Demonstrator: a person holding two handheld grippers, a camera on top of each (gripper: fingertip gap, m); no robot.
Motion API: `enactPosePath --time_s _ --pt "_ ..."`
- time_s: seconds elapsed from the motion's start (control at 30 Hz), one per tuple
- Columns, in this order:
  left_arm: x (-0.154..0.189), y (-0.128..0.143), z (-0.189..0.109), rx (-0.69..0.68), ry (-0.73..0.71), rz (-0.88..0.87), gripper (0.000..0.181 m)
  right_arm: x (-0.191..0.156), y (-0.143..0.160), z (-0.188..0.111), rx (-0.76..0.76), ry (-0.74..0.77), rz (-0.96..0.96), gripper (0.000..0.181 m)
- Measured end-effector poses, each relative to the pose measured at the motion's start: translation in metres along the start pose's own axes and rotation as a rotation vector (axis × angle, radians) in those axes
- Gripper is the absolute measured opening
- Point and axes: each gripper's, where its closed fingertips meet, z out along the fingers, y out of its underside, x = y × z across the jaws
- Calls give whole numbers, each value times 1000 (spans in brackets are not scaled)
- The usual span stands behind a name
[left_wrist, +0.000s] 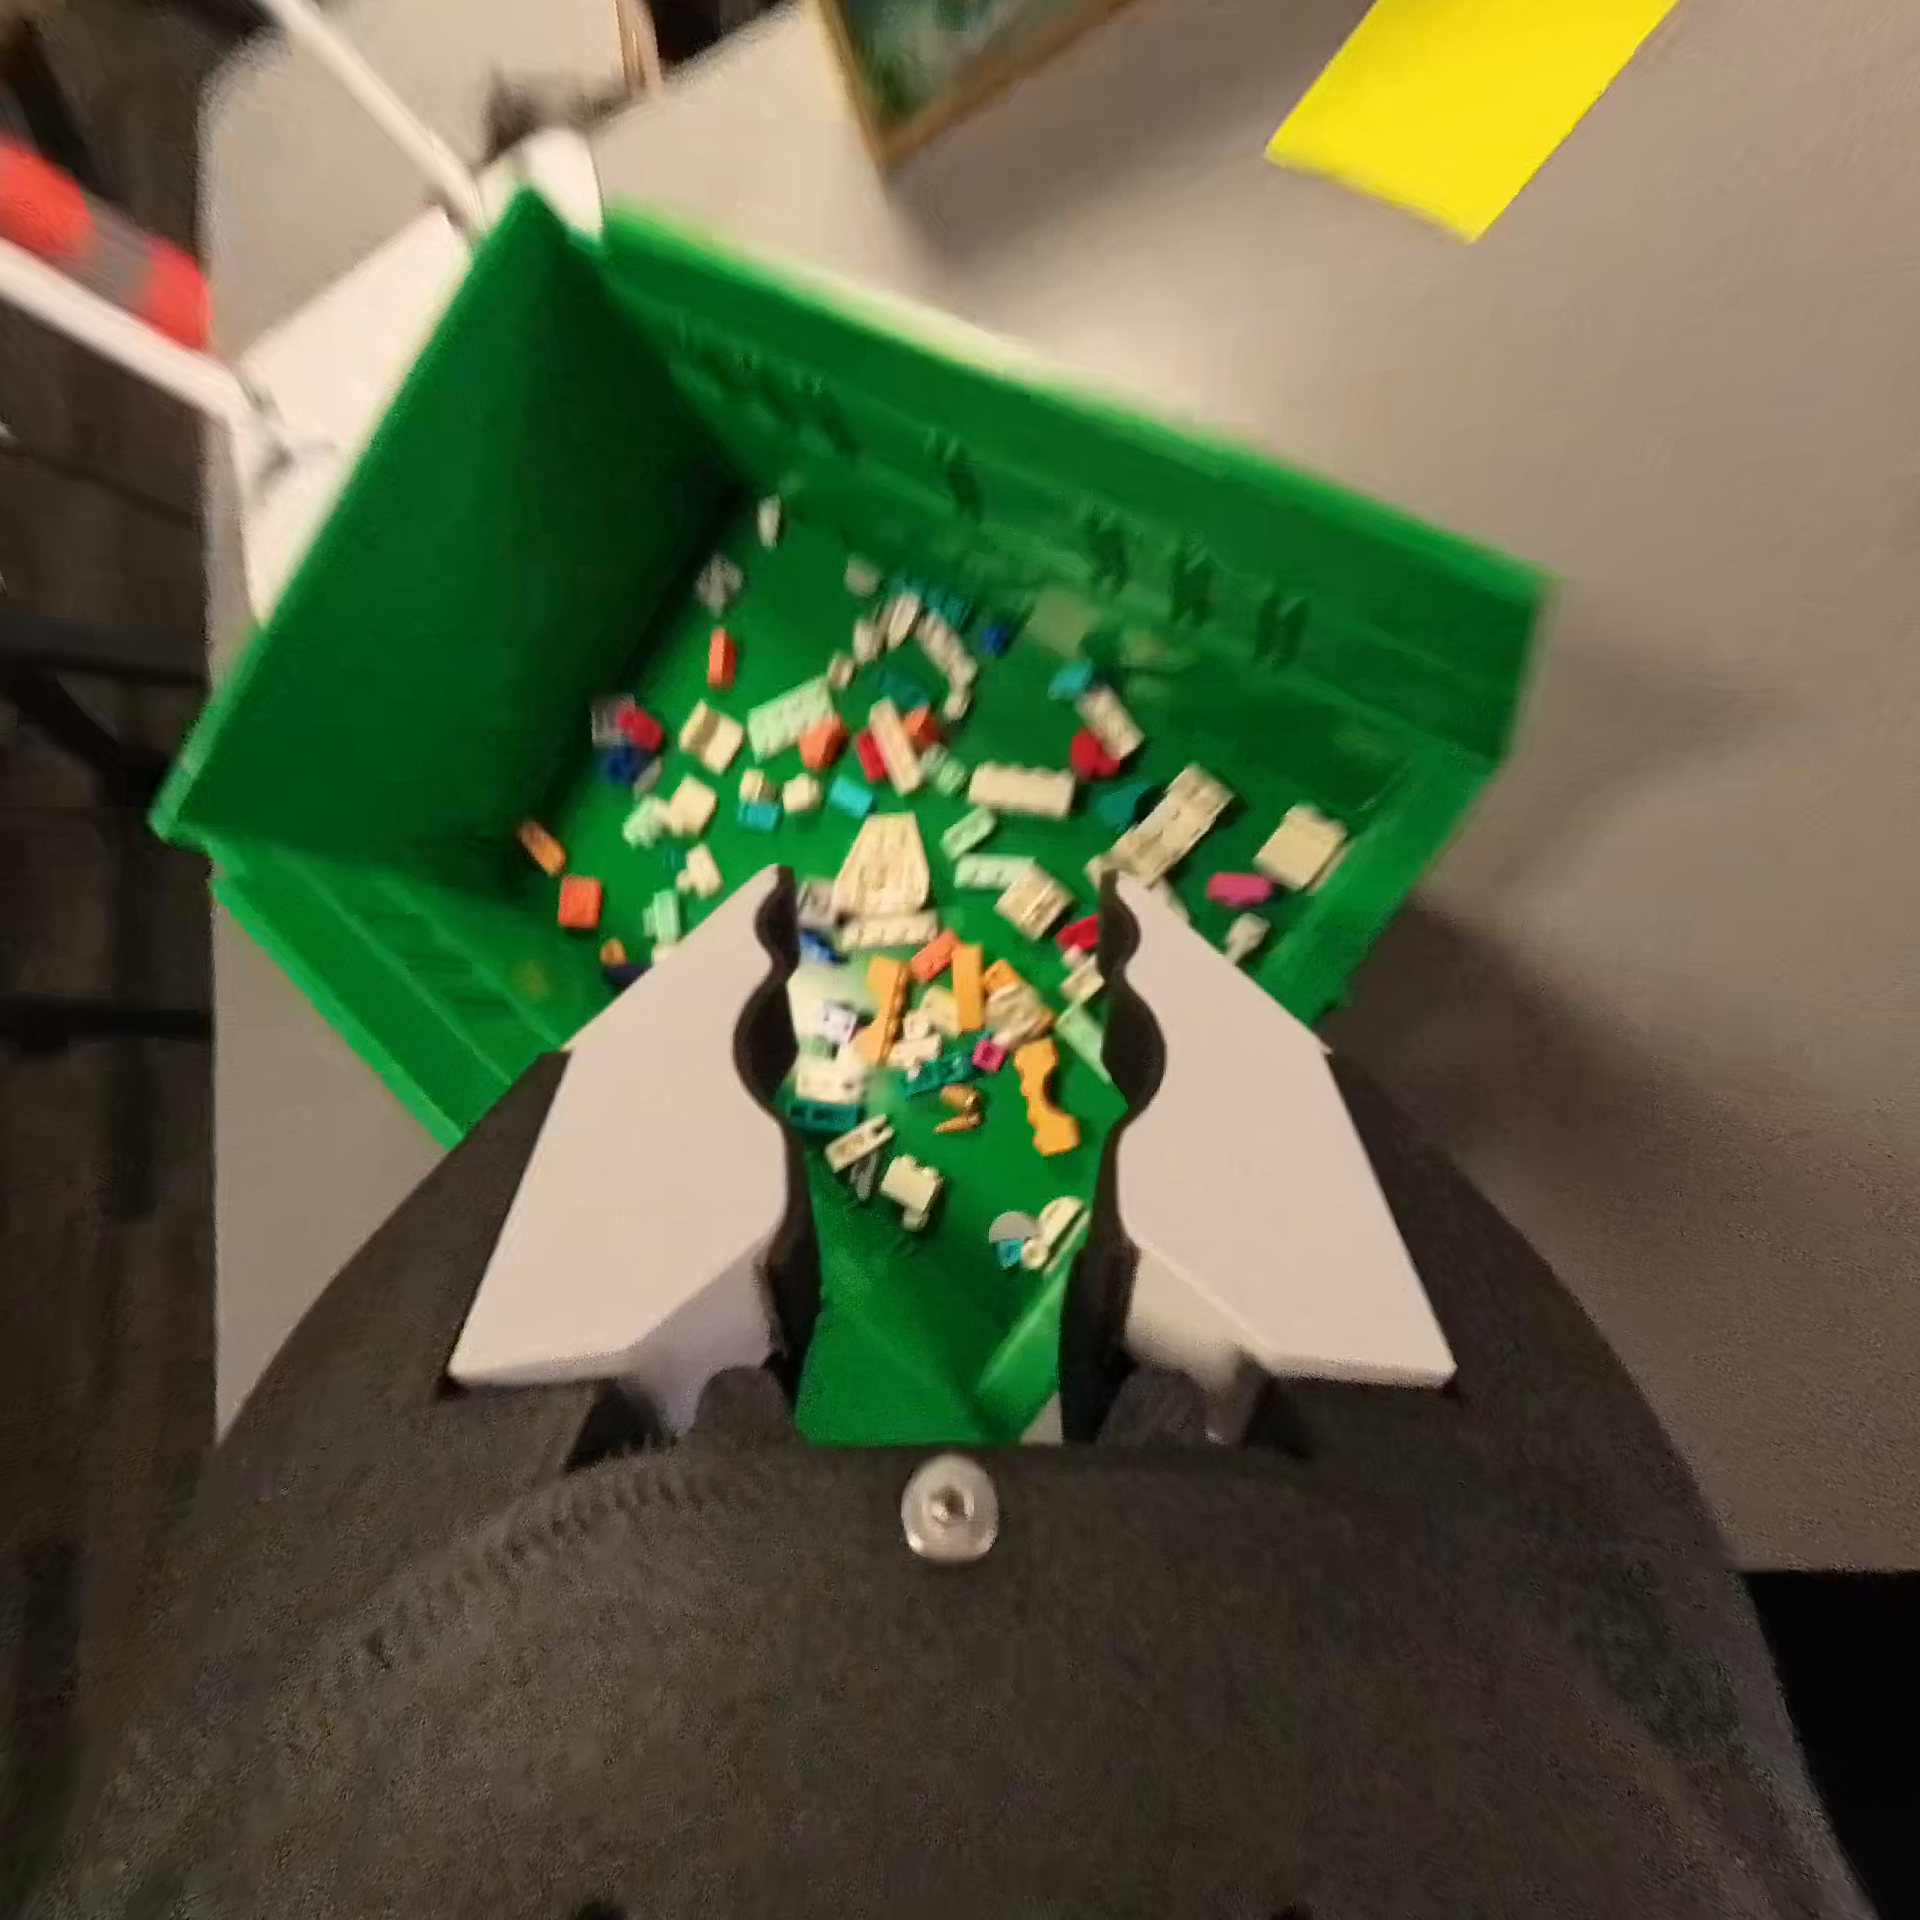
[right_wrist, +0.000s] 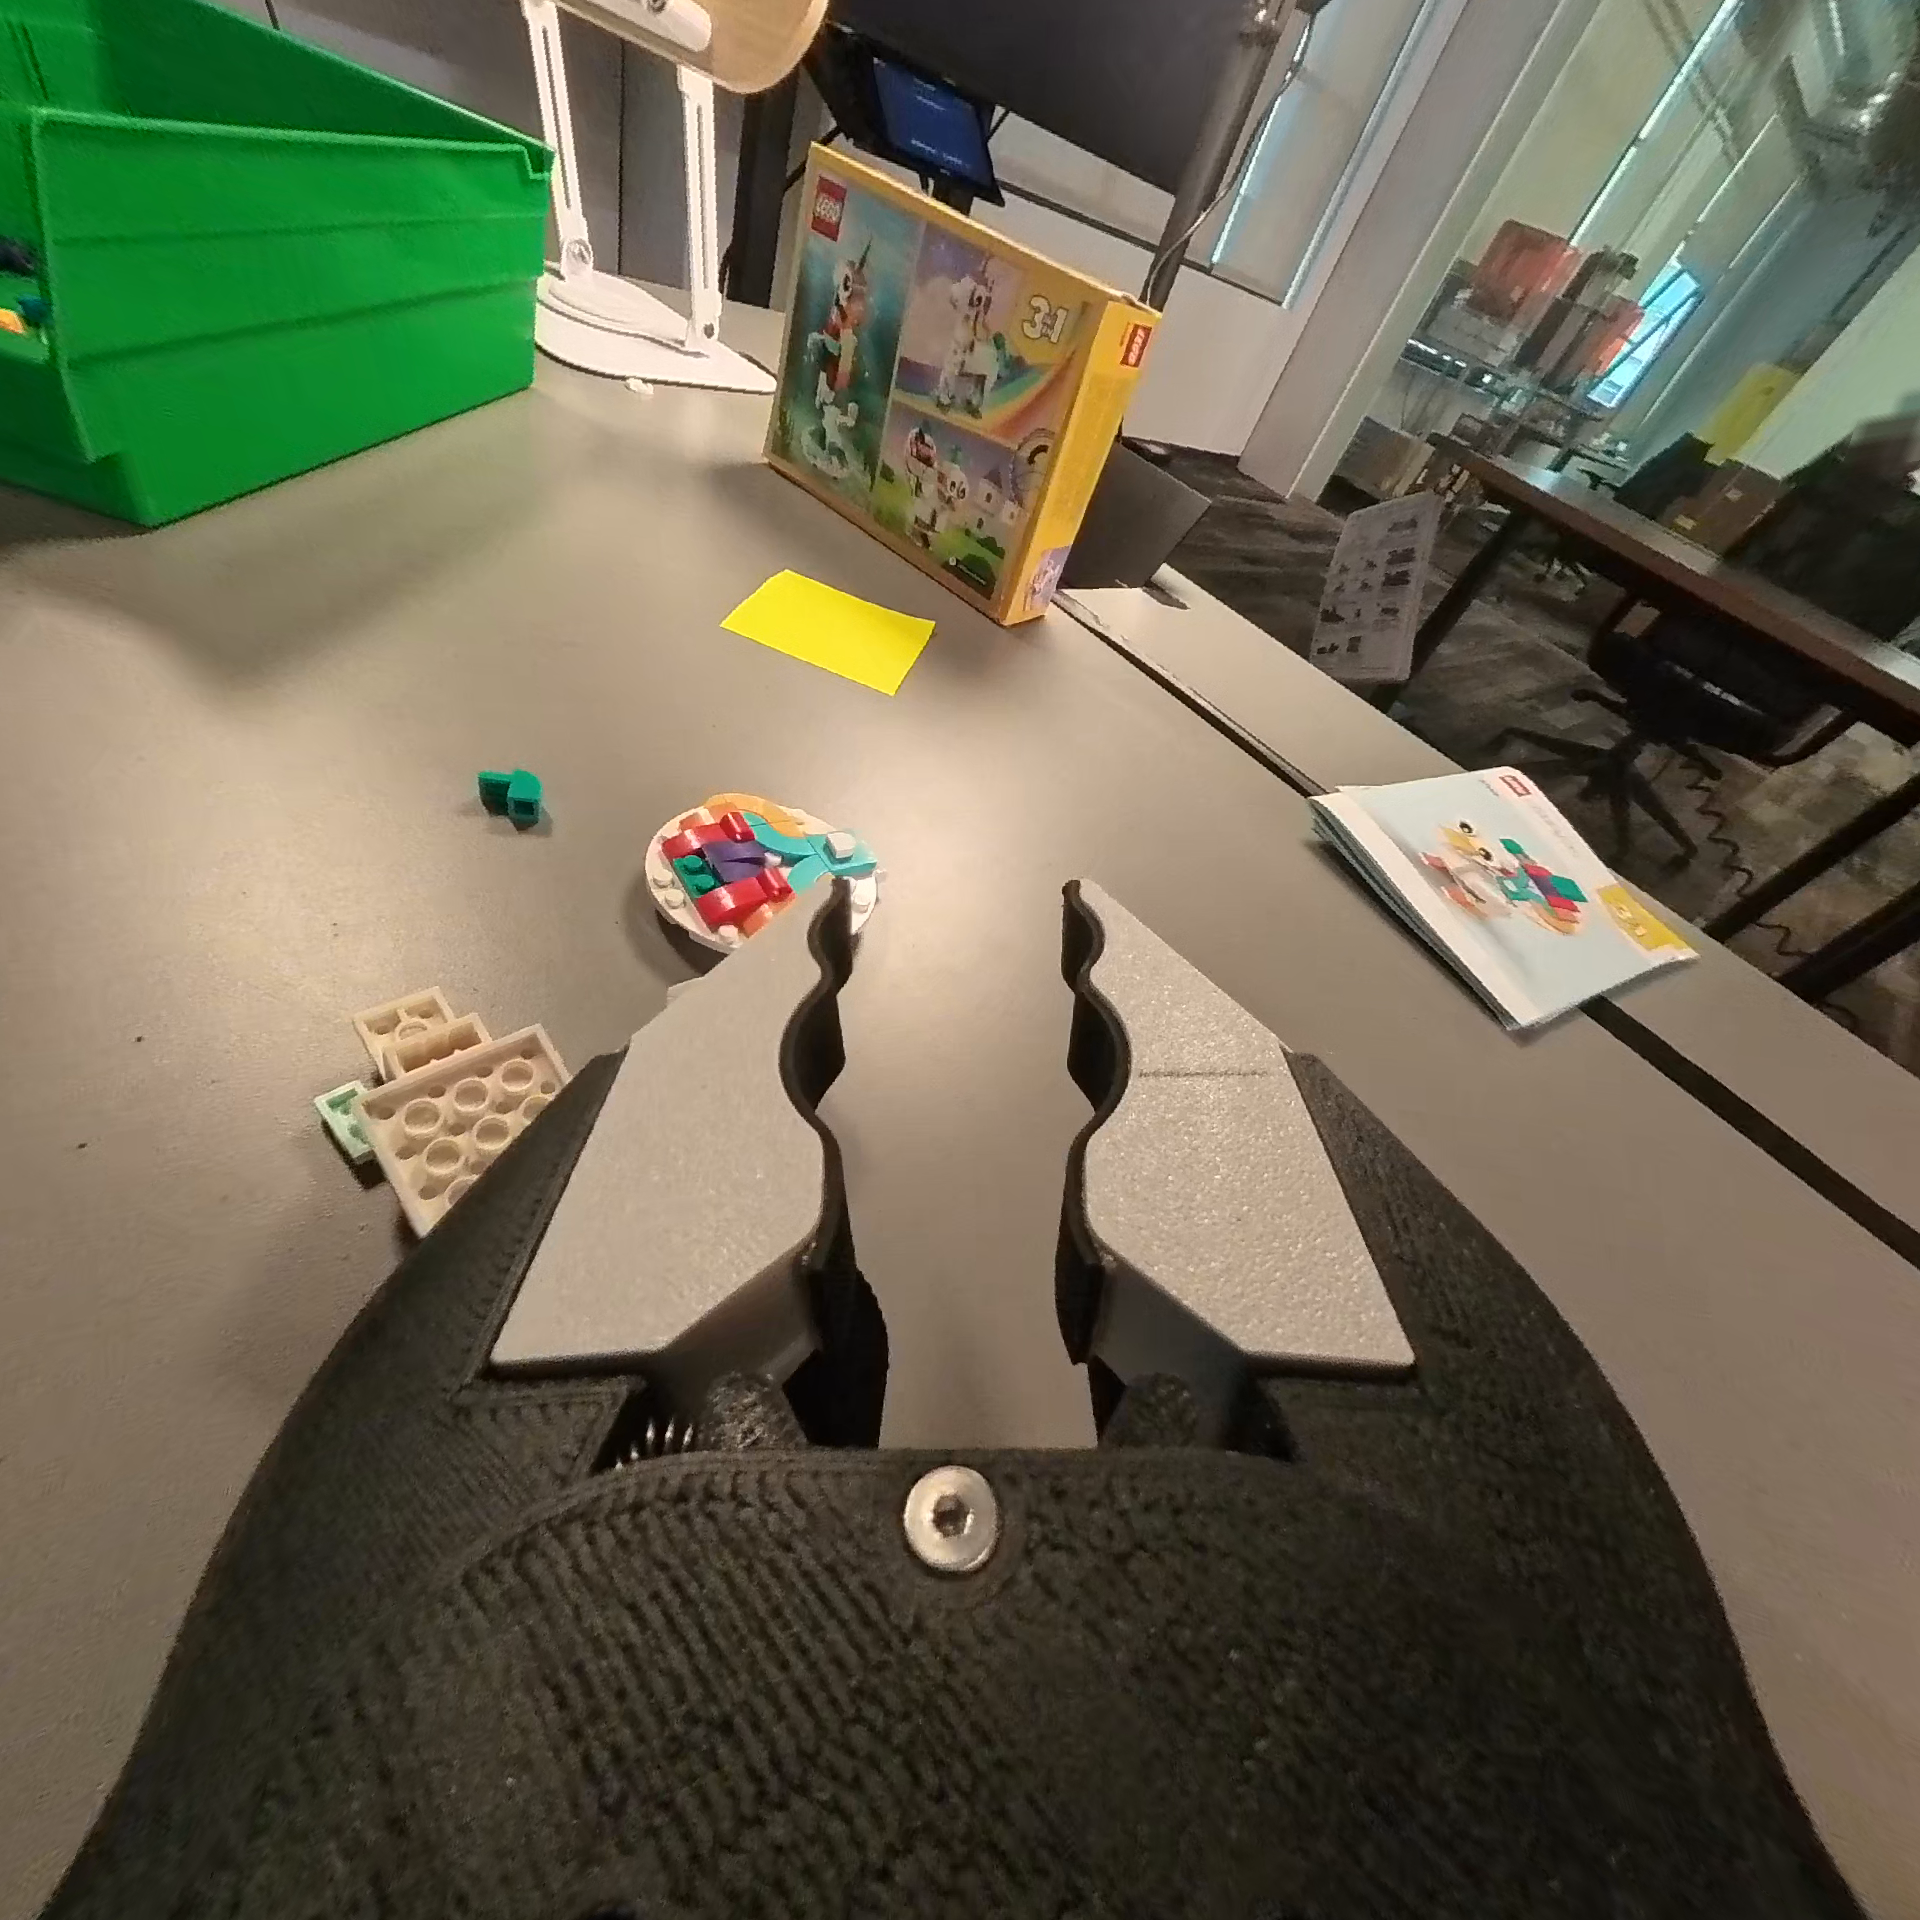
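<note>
so, starting on the left: the left gripper (left_wrist: 945, 883) hangs above the green bin (left_wrist: 447, 582), looking down into it, jaws spread with nothing between them. the picture is smeared, so fine detail is lost. loose bricks (left_wrist: 894, 790) cover the bin floor, mostly cream with orange, red and teal mixed in. the densest clump lies right at the fingertips and on toward 12 o'clock; a long orange piece (left_wrist: 1049, 1107) sits lower in the gap, nearer the palm, its length running roughly 12 to 6. a yellow paper (left_wrist: 1455, 94) lies on the grey table (left_wrist: 1558, 727) at 1 o'clock, well apart from the bin.

moving right: the right gripper (right_wrist: 945, 904) is low over the same table (right_wrist: 260, 727), jaws apart and empty. a small round build (right_wrist: 753, 868) with red, teal and purple pieces sits at about 11 o'clock, its near edge just beside the left fingertip; i cannot tell whether they touch. cream plates (right_wrist: 457, 1112) lie at 9 o'clock, partly hidden under the gripper body. a teal brick (right_wrist: 511, 795) is at 10 o'clock, farther out. the yellow paper (right_wrist: 826, 629) and toy box (right_wrist: 956, 384) stand toward 12, a booklet (right_wrist: 1496, 883) at 2 o'clock.
</note>
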Motion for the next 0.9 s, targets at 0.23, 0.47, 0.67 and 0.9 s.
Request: enactPosePath --time_s 0.23,0.47,0.67,0.9 --pt "208 -76 -43 451 473 235 39 8 -4 2 45 -1 3 31" --pt "256 -68 66 201 561 150 37 26 -11 8 124 -3 27 29" --pt "259 -65 94 155 515 238 24 31 -13 10 145 -20 63 29" --pt "228 -92 16 373 479 202 11 11 -9 14 94 -129 53 42"
